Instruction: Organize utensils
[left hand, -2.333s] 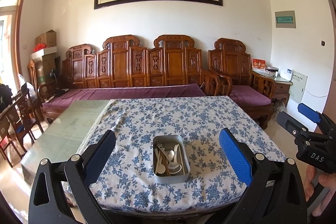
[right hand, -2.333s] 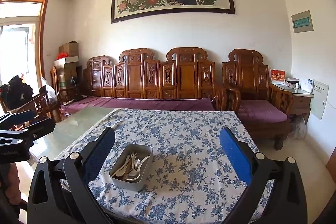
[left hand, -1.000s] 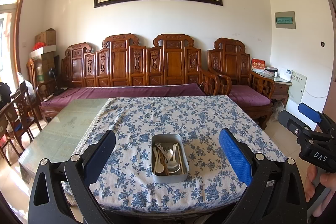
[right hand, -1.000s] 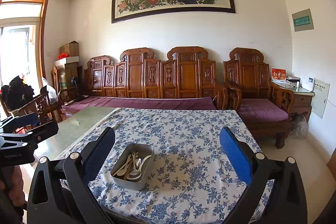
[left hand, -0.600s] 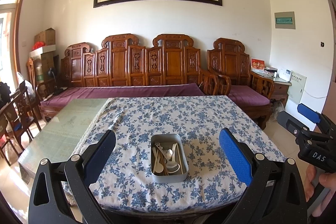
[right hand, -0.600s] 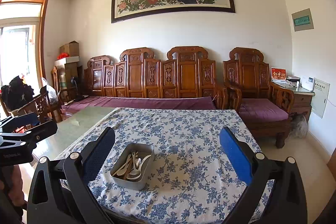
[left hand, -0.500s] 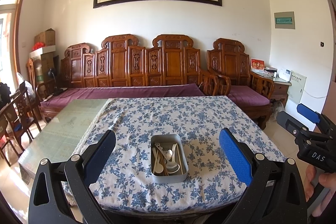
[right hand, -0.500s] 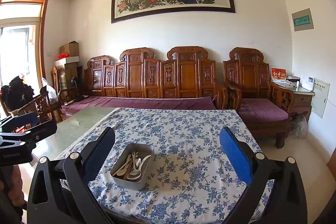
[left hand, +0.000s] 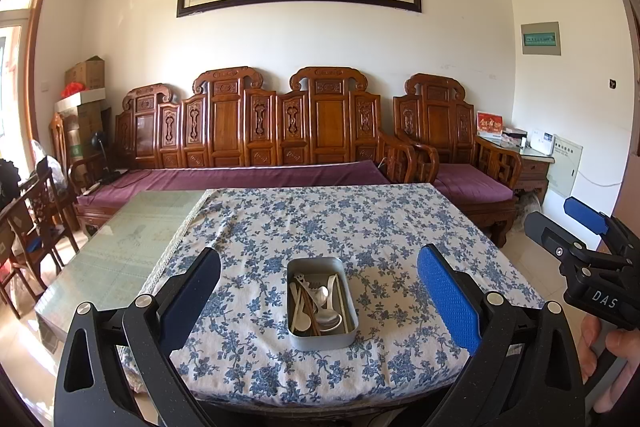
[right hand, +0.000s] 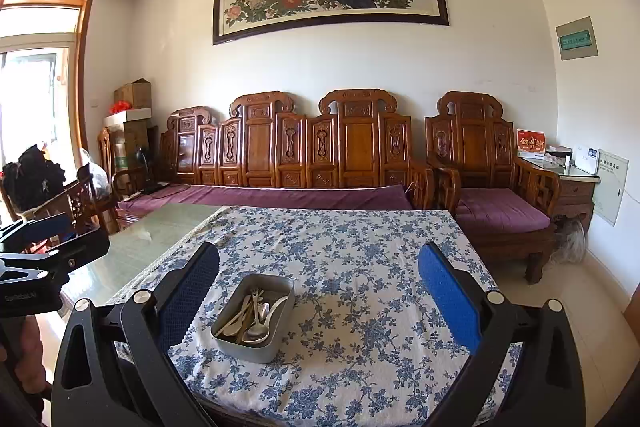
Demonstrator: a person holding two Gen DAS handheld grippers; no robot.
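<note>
A: How far along with the utensils?

B: Hard to settle from here. From the left: bare glass of the desk (left hand: 120, 239) with nothing on it, then the blue-flowered cloth (left hand: 360, 219), also with nothing loose on it, and near the front edge, about midway across, a grey metal tin (left hand: 322, 341). All utensils (left hand: 320, 301) in sight lying inside that tin: pale spoons, a steel spoon, a fork, dark chopsticks, crossed over one another rather than lined up by kind

A: So finished, or not?

B: Fits both. Could be the end of gathering everything into one tin, or a mixed heap waiting to be sorted out of it. No second holder in view to decide the matter

A: And the left hand-held gripper (left hand: 319, 257)?

B: Spread wide, released, blue pads well apart, holding nothing and touching nothing. Hanging above the near edge of the desk, pointed straight at the tin, which shows between the two fingers

A: The right hand-held gripper (right hand: 318, 255)?

B: Same story: wide open, nothing grasped, clear of cloth and tin alike. Hovering a little to the right of the tin, which sits toward the left finger in that view
</note>
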